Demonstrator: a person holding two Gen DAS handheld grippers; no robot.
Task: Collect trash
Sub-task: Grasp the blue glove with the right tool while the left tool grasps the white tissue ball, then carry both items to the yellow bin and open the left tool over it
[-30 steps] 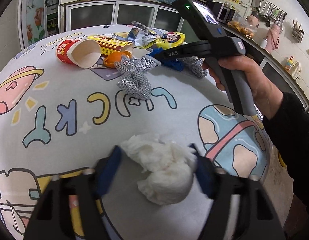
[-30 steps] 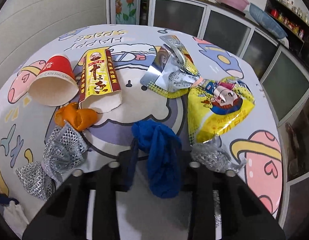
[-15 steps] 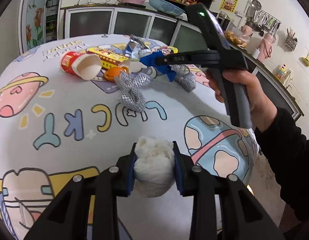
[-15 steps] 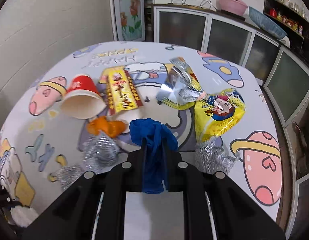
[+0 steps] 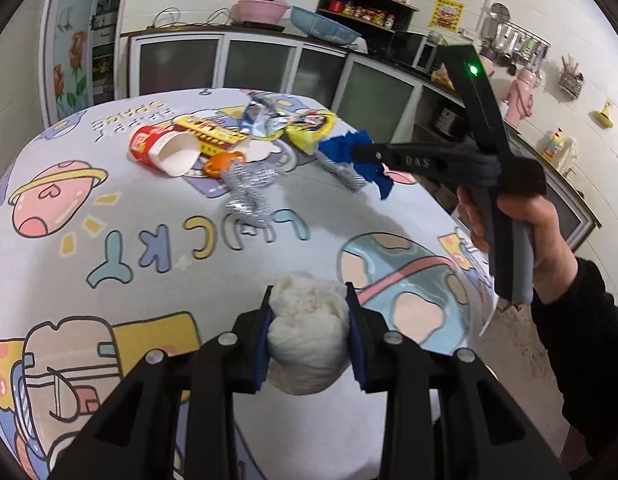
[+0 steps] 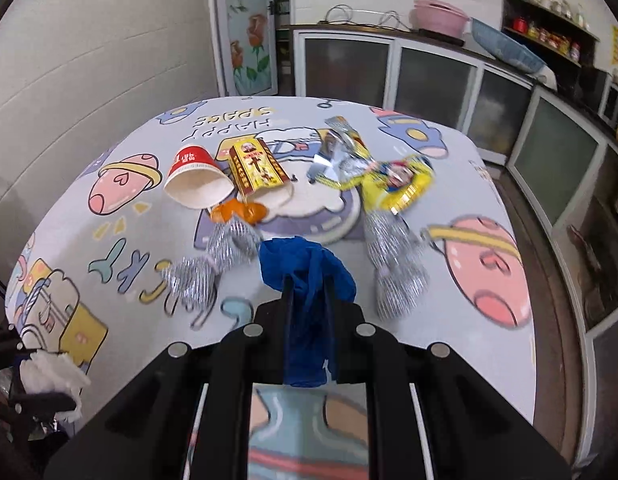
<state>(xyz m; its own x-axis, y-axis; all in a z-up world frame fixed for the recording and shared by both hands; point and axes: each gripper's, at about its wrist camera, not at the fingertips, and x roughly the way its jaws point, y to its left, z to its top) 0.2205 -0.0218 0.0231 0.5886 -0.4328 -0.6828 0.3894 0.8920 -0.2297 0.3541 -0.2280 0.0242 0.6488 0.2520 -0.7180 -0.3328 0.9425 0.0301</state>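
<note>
My left gripper [image 5: 308, 300] is shut on a white crumpled tissue wad [image 5: 307, 328], held above the near part of the cartoon tablecloth [image 5: 109, 208]. My right gripper [image 6: 307, 284] is shut on a blue crumpled scrap [image 6: 307, 272], lifted off the table; it also shows in the left wrist view [image 5: 359, 152]. On the table lie a red paper cup [image 6: 195, 182], a yellow-red box [image 6: 257, 166], an orange peel [image 6: 239, 212], a yellow snack bag [image 6: 397, 184], a foil wrapper [image 6: 337, 152] and two silver mesh pieces [image 6: 213, 260] [image 6: 393, 264].
The table's right edge [image 6: 525, 320] drops to the floor. Kitchen cabinets [image 6: 429, 76] stand along the back and right walls, with basins on top. A wall [image 6: 89, 60] runs along the left.
My left gripper closed on the tissue wad and lifted it. My right gripper closed on the blue scrap and raised it off the table, pulling back from the trash pile.
</note>
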